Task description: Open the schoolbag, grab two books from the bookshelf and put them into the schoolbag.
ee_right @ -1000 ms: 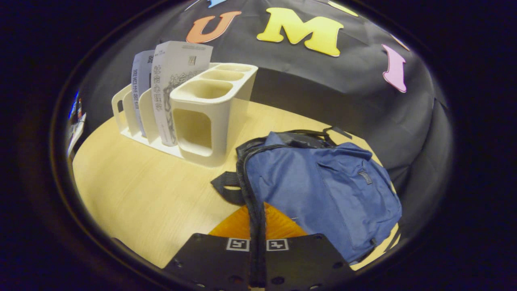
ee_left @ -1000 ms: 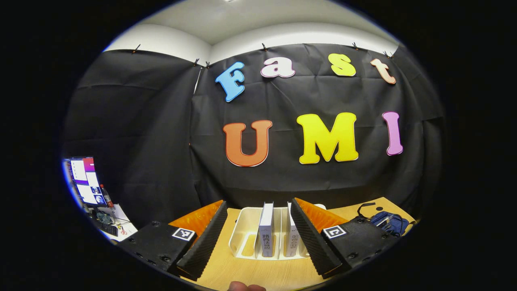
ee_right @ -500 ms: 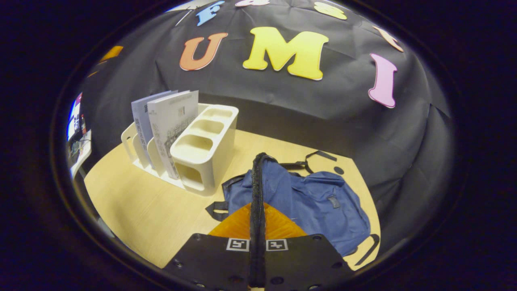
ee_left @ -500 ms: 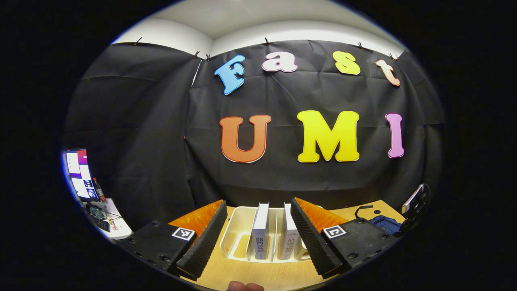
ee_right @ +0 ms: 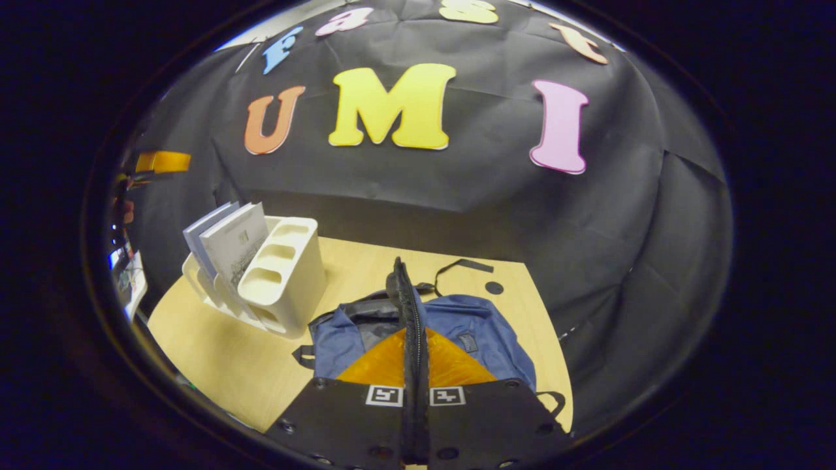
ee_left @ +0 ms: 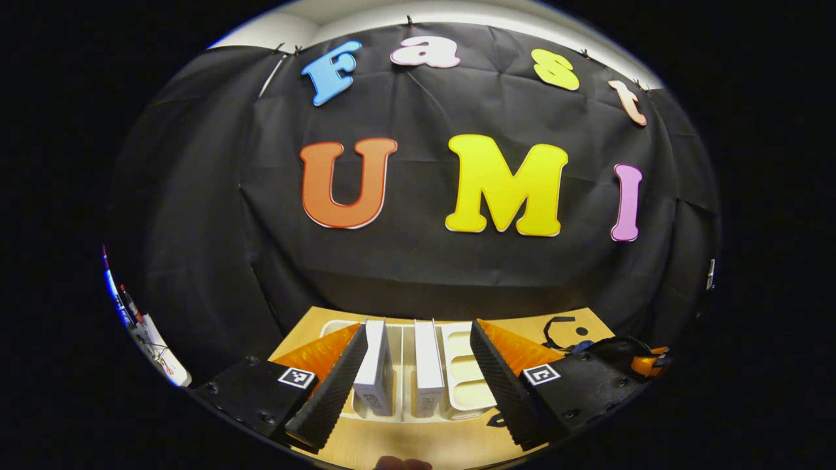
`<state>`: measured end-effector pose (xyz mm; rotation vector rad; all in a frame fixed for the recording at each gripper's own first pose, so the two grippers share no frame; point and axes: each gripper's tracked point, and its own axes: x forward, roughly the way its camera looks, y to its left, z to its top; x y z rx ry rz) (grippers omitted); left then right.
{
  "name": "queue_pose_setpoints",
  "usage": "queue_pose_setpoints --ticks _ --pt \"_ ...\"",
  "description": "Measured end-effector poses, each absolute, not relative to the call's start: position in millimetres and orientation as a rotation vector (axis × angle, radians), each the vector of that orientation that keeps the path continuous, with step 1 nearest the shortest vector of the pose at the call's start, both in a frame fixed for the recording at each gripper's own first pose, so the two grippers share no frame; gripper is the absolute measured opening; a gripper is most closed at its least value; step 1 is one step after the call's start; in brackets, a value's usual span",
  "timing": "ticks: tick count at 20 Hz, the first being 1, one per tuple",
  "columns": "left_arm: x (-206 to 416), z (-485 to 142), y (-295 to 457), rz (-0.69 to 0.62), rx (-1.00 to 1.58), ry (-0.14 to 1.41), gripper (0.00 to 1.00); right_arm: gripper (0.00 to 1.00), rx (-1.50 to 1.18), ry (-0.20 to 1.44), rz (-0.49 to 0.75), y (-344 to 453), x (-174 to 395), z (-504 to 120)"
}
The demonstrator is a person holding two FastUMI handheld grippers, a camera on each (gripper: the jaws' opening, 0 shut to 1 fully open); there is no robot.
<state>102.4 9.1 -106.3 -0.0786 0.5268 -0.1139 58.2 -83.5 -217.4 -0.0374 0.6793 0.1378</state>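
Note:
The blue schoolbag (ee_right: 486,329) lies on the wooden table (ee_right: 215,356). My right gripper (ee_right: 415,339) is shut on the bag's black zipper edge (ee_right: 403,294) and holds it up, so a dark lining shows on the bag's left. Two pale books (ee_right: 228,243) stand in the white bookshelf rack (ee_right: 287,294) left of the bag. In the left gripper view my left gripper (ee_left: 417,339) is open just above and in front of the rack (ee_left: 465,375). The left book (ee_left: 375,372) sits close to its left finger, and the right book (ee_left: 428,372) is midway between the fingers.
The rack's right end has empty cup compartments (ee_right: 274,277). The bag's straps (ee_right: 457,267) trail toward the back wall. In the left gripper view the bag's dark edge (ee_left: 610,344) lies at the right. A desk with clutter (ee_left: 153,339) stands past the table's left side.
My right gripper has risen and pulled the zipper edge up, opening the bag. My left gripper has moved forward toward the rack, and the books have slid left between its fingers.

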Motion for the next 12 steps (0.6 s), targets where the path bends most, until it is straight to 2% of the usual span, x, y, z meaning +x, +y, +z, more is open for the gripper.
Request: queue_pose_setpoints --ticks 5,6,9,12 --pt "136 -151 -5 -0.2 -0.039 0.838 0.99 0.0 0.021 0.686 0.091 -155 84 -203" --pt "137 -162 -7 -0.218 -0.024 0.911 0.99 0.02 0.029 0.688 0.086 -165 87 -203" --pt "145 -184 -15 -0.263 0.032 1.085 0.99 0.0 0.055 0.7 0.083 -182 89 -209" --pt "142 -206 -18 -0.25 0.084 1.228 0.99 0.0 0.08 0.703 0.083 -188 89 -215"
